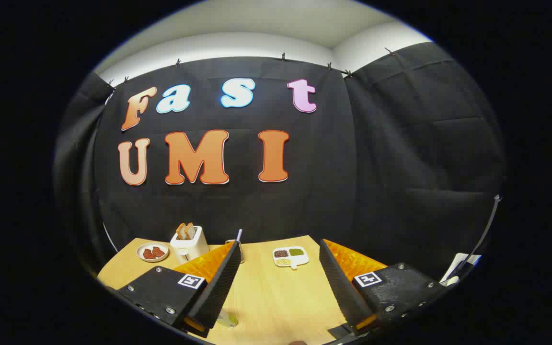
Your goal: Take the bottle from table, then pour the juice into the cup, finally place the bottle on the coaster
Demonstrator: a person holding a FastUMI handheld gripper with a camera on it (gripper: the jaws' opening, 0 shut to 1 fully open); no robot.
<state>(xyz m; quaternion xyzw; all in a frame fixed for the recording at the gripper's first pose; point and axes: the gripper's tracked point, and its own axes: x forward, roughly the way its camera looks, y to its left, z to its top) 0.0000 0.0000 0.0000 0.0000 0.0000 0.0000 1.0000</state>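
tool wide open, holding nothing | bare table between fingers | toaster beyond left finger

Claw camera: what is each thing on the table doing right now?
Claw: open, nothing between its fingers.
Toaster: upright, bread slices sticking out the top.
Round plate: holds dark food pieces.
Divided dish: filled compartments, beyond the fingers.
Cup: straw standing in it, partly hidden by one finger.

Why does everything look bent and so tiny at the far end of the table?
In the gripper view a fisheye lens curves straight lines: the table edge bows, and the toaster and divided dish shrink beyond the open gripper. Lighting is even with soft shadows and no strong glare; the fingers close to the lens loom large.
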